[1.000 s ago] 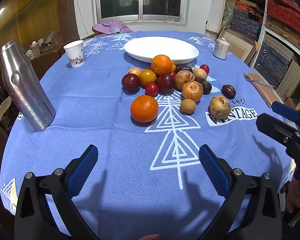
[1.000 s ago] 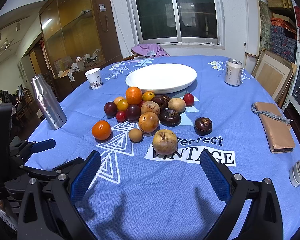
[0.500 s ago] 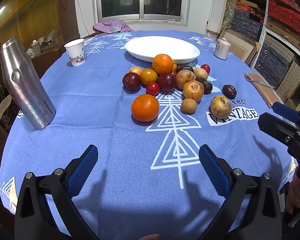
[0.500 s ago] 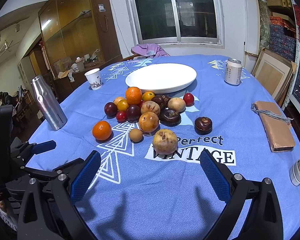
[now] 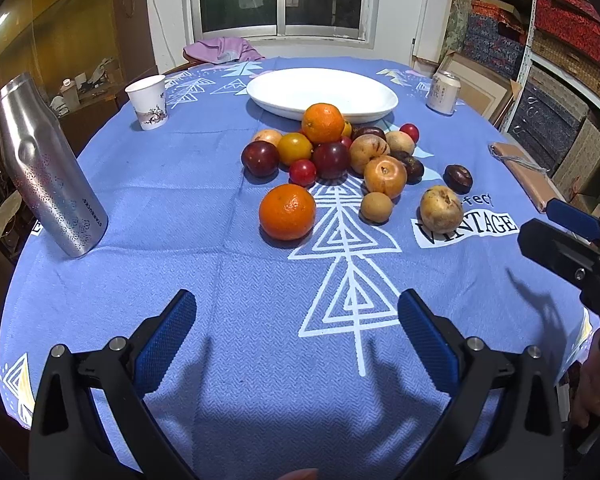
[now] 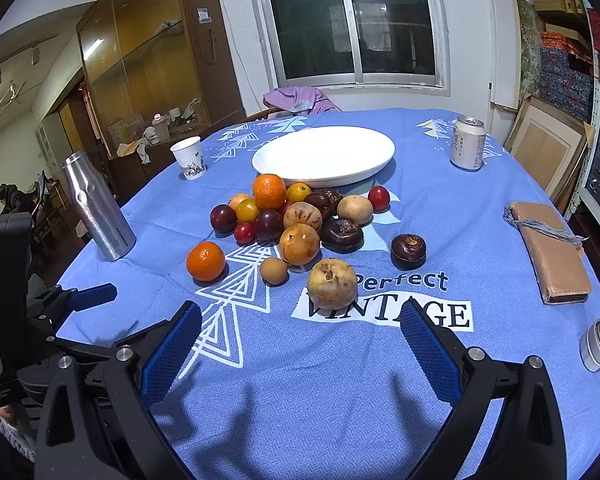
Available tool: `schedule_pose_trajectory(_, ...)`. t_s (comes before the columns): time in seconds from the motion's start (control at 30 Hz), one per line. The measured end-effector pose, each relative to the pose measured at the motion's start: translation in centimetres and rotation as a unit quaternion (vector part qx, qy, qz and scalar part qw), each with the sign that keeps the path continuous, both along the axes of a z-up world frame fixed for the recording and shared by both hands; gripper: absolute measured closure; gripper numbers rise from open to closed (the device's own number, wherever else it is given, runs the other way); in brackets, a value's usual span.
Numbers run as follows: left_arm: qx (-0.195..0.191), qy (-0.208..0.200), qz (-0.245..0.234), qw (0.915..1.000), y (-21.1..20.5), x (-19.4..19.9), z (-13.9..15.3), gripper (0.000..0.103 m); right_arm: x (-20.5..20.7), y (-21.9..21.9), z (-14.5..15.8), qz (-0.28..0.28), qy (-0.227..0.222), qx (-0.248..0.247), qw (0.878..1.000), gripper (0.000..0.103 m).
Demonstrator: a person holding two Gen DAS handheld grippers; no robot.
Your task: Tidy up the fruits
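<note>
A heap of fruit lies mid-table in front of a big white plate [image 5: 322, 90], which is empty and also shows in the right wrist view [image 6: 324, 156]. A loose orange [image 5: 287, 211] sits nearest my left gripper [image 5: 296, 324], which is open and empty above the cloth. A tan pear-like fruit [image 6: 332, 283] lies just ahead of my right gripper [image 6: 300, 334], also open and empty. A small brown fruit [image 6: 273, 270], a dark round fruit [image 6: 408, 250] and the same orange [image 6: 205, 261] lie apart from the heap.
A steel bottle [image 5: 48, 172] stands at the left, a paper cup [image 5: 148, 102] behind it. A drink can [image 6: 467, 143] stands at the back right. A brown wallet [image 6: 550, 256] and a small white cap [image 6: 598, 342] lie at the right edge.
Both grippers have edged slightly forward toward the fruit. Both stay open; no fruit has moved.
</note>
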State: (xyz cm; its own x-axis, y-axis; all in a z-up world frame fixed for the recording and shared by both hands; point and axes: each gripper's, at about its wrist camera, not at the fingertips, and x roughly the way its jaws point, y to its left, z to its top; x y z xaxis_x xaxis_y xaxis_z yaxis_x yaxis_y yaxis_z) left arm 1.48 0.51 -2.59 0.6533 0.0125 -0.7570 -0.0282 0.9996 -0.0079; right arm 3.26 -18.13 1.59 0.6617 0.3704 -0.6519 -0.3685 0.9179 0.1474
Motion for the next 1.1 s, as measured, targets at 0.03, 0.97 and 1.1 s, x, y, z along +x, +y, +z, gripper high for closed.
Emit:
schedule_pose_trajectory(0.03, 0.000, 0.000, 0.000, 1.0000, -0.02, 0.01, 0.00, 0.004, 0.10, -0.15, -0.02, 0.000, 0.000, 0.000, 1.000, 0.003)
schedule_pose_trajectory(0.97, 0.000, 0.003, 0.001, 1.0000, -0.03, 0.09, -0.08, 0.004, 0.23, -0.28, 0.01, 0.000, 0.002, 0.001, 1.000, 0.003)
schedule_pose_trajectory(1.1, 0.000, 0.004, 0.001, 1.0000, -0.05, 0.12, -0.09, 0.004, 0.29, -0.42, -0.09, -0.002, 0.005, 0.001, 1.000, 0.003)
